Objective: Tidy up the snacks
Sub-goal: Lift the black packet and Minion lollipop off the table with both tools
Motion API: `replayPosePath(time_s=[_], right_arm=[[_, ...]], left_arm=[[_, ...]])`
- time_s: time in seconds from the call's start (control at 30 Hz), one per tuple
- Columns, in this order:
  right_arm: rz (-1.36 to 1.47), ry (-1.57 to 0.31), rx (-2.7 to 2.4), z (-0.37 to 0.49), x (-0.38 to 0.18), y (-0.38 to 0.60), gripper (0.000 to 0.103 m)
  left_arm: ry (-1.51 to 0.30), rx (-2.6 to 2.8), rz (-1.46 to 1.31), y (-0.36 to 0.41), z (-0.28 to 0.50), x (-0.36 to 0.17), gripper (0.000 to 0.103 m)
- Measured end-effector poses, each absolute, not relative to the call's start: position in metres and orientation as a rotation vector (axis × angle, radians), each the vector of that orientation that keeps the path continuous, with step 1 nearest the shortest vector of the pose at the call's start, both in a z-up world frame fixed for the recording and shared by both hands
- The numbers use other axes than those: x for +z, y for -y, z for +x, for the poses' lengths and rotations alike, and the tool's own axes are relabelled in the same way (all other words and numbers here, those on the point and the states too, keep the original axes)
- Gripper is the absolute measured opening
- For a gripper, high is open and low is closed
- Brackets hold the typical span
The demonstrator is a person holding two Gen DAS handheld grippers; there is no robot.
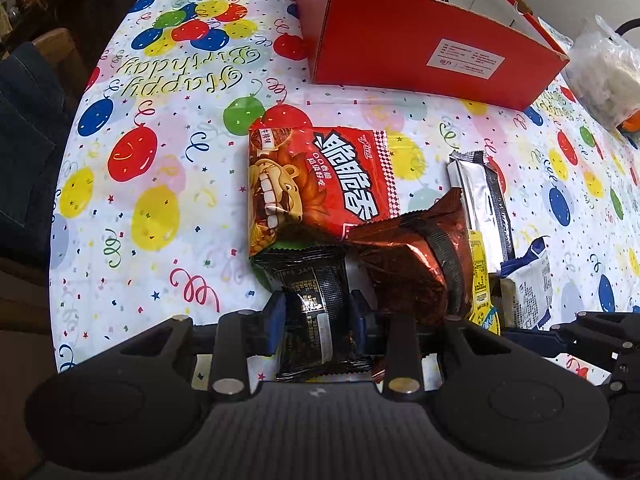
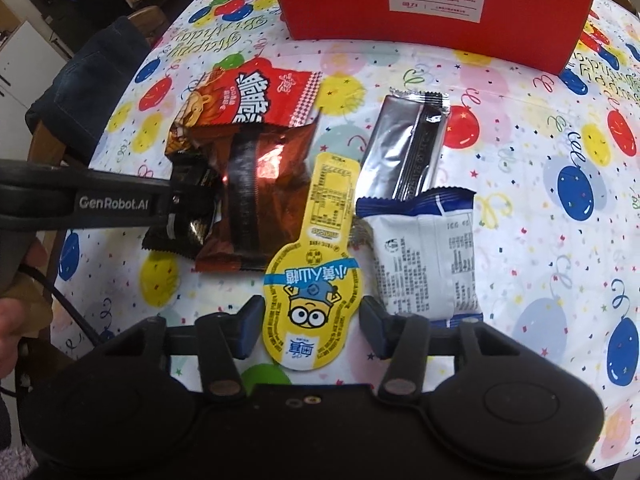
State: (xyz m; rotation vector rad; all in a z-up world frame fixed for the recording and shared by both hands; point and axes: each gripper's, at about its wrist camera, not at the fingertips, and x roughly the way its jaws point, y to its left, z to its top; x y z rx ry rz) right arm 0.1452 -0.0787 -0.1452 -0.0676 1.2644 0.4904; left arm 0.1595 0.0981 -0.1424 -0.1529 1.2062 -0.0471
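Observation:
My left gripper (image 1: 318, 316) is shut on a black snack packet (image 1: 312, 300), its blue pads pressing both sides at the near end of the snack pile. In the right wrist view the left gripper (image 2: 180, 200) comes in from the left with that black packet (image 2: 172, 236). My right gripper (image 2: 312, 328) stands open astride the round head of a yellow cartoon snack packet (image 2: 314, 304); the pads sit at its edges and the packet looks unsqueezed. The packet's stem lies across the pile. An open red box (image 1: 400, 40) (image 2: 420, 0) stands at the far side of the table.
A red crisp bag (image 2: 256, 96), a brown foil bag (image 2: 256, 200), a silver bar (image 2: 404, 148) and a white-and-blue packet (image 2: 424, 256) lie together on the balloon tablecloth (image 1: 140, 160). A clear plastic bag (image 1: 604, 76) sits far right. A chair with denim (image 2: 92, 80) stands at the left.

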Motion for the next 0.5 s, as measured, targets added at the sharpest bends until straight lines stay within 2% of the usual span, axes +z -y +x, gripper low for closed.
replayPosePath(time_s=[0.07,0.13,0.5], right_arm=[[-0.058,-1.262,0.491,0.145,-0.146,0.080,0.049],[-0.043,-1.261,0.493,0.144,-0.145,0.082,0.043],[0.018,-1.212,0.497,0.142,-0.134,0.097,0.043]], left_arm=[[-1.201,-0.048,-0.165,-0.099,0.159,-0.143,0.032],[-1.198,-0.049,-0.182,-0.103,0.157,-0.143,0.031],[-1.191,-0.031,-0.252,-0.117,0.140,-0.140,0.029]])
